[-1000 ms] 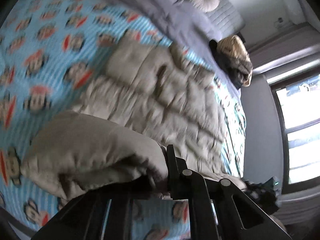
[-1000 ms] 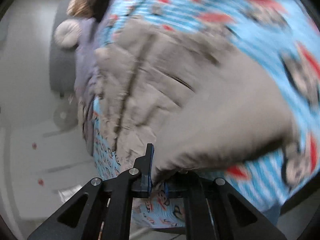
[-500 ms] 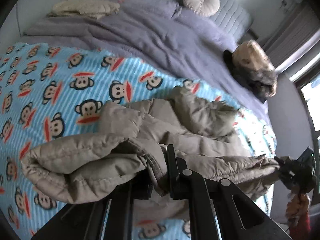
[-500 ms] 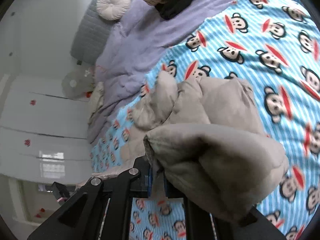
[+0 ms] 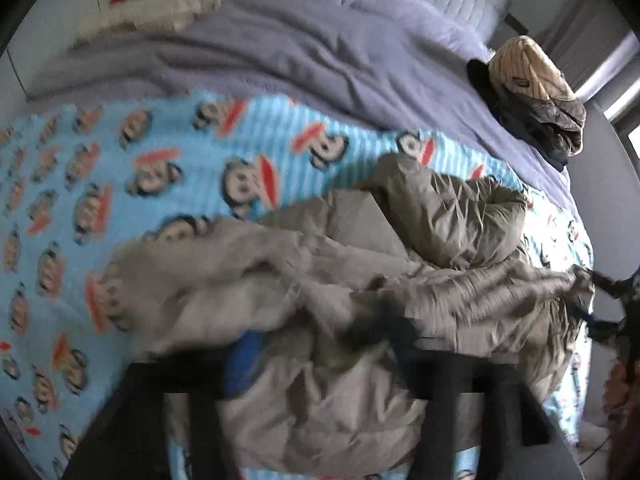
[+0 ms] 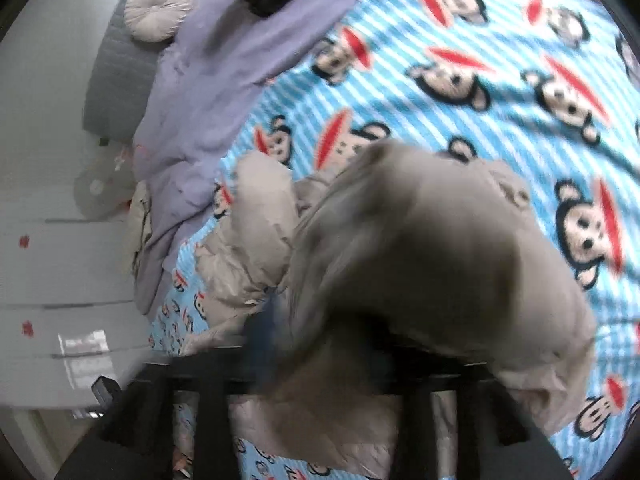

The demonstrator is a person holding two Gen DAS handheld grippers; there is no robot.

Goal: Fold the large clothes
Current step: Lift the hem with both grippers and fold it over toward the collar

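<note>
Your left gripper (image 5: pixel 320 340) and right gripper (image 6: pixel 324 344) jaws are opening, releasing the beige puffer jacket (image 5: pixel 400 272) folded onto the near monkey blanket (image 5: pixel 120 152).

The black two-finger left gripper (image 5: pixel 320 344) and black two-finger right gripper (image 6: pixel 324 344) both pointed steeply downward, jaws opening.
</note>
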